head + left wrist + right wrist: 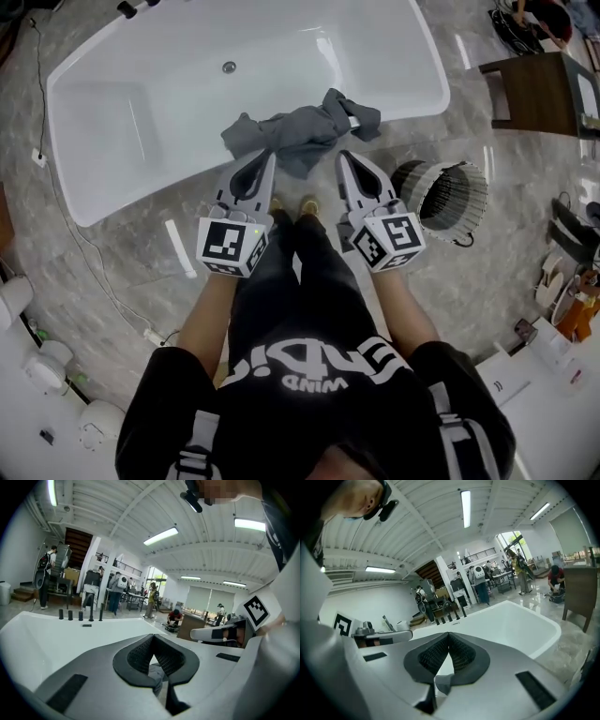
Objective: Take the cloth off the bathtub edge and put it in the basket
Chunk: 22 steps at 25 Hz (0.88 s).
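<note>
Shirt [319,375] print reads "WIND"; left gripper [271,157], right gripper [342,156] jaws together near cloth [300,131] on bathtub [103,122] edge.

Grey marbled floor [141,253] bearing a white bathtub [309,56] at the far left. A grey cloth [300,131] lies crumpled over the tub's near edge. A wire basket [450,192] stands on the floor to the right, a dark wooden table [544,94] at the far right, and a white cable [84,253] trails along the left.

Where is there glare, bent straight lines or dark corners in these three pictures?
Head view: the wide lens bends the bathtub rim, and the floor shows bright streaks. Left gripper view: ceiling lamps burn white, corners go black. Right gripper view: a light strip glares, corners black too.
</note>
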Each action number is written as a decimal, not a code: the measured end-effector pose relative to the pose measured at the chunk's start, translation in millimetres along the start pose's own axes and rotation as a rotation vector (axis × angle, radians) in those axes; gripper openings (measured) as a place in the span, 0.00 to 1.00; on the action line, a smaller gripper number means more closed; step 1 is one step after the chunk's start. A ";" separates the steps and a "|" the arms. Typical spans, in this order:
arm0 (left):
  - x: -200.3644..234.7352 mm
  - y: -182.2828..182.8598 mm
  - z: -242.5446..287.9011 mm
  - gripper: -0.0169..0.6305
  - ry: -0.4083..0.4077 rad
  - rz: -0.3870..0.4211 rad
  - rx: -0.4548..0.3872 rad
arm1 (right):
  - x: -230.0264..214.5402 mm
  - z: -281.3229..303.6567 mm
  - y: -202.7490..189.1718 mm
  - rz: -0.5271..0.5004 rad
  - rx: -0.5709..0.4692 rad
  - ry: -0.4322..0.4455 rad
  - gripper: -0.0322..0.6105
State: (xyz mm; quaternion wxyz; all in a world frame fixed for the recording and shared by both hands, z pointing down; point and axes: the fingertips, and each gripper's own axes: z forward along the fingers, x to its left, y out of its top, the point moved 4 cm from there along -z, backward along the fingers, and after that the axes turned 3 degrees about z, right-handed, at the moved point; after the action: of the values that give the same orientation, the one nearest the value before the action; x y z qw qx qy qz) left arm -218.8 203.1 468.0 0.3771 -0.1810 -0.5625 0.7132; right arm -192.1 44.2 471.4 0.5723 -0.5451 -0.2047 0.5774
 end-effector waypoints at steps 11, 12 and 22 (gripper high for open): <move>22.8 -61.2 29.7 0.05 0.041 -0.058 0.031 | -19.4 52.3 -58.5 0.025 0.074 0.123 0.07; 22.8 -61.7 29.7 0.05 0.042 -0.060 0.031 | -19.5 54.0 -60.4 0.028 0.085 0.135 0.07; 26.2 -63.7 27.6 0.05 0.061 -0.070 0.036 | -4.8 65.6 -62.0 0.003 0.128 0.302 0.45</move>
State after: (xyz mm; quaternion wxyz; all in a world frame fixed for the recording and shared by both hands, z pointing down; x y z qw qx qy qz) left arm -233.3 209.5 540.5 0.4218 -0.1762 -0.5439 0.7038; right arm -222.8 81.5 547.7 0.6293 -0.5882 -0.0782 0.5019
